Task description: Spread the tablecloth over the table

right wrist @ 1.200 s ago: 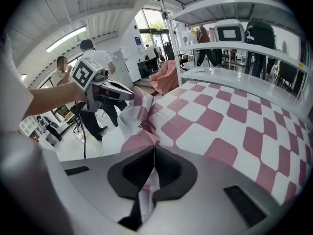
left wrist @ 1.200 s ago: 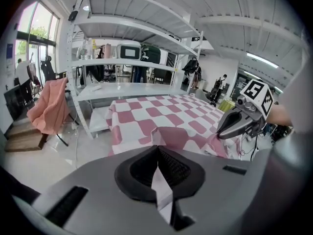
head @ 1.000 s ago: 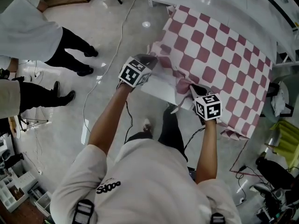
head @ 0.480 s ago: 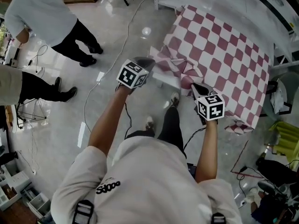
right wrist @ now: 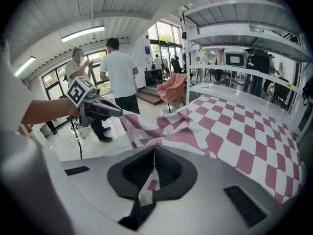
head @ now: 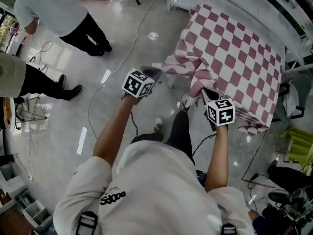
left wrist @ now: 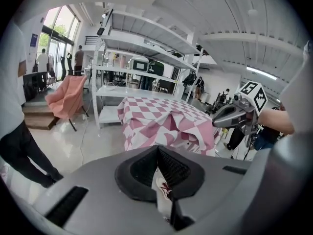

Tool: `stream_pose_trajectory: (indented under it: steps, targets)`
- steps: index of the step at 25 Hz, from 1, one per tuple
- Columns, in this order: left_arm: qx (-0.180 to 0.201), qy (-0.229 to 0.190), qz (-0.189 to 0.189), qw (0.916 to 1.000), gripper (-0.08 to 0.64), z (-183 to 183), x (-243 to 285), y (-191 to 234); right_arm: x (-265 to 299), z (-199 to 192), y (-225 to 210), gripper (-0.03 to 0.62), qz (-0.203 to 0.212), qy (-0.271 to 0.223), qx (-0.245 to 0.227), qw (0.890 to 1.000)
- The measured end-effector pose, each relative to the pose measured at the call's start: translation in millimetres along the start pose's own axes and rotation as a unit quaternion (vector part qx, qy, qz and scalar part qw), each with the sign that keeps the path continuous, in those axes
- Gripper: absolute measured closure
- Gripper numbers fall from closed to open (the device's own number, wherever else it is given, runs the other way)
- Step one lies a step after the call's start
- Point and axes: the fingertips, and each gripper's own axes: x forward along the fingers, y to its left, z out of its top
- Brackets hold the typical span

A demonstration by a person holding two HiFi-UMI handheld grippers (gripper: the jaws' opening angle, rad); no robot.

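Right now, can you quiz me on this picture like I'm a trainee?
1. True or false: the left gripper and right gripper are both shut on the cloth.
2. The cloth's pattern is: A stripes, B pink-and-white checks, C dots.
3. How many bystanders show in the head view?

Key: 1 true; 2 B; 3 two, the second at the left edge.
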Motion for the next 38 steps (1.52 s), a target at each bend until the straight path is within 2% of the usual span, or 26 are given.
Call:
stream_pose_trajectory:
  steps: [10, 19, 25, 32, 38]
  targets:
    - [-0.038, 0.022, -0.002, 0.999, 0.529, -66.6, -27.7, -27.2, -3.9, -42.0, 21.5, 0.569, -0.009, 0.036, -0.017, 0.999]
    - [-0.094, 0.031, 0.037, 0.9944, 0.531, -118.5, -23.7, -37.4, 1.8, -67.5, 27.9, 0.569, 0.013, 0.05, -0.047, 0.998]
    - [-0.136, 0.043, 0.075, 0.9869, 0.531, -172.1, -25.1, -46.0, 6.0, -90.3, 39.8, 0.568, 0.037, 0.056, -0.082, 0.994]
    - [-0.167, 0.059, 0.107, 0.9783, 0.531, -235.8, -20.8, -65.5, 8.6, -121.8, 43.1, 0.568, 0.048, 0.061, -0.097, 0.992]
    - [-0.201, 0.061, 0.143, 0.9672, 0.531, -283.9, -22.0, -64.0, 12.6, -148.6, 46.7, 0.568, 0.049, 0.081, -0.109, 0.99]
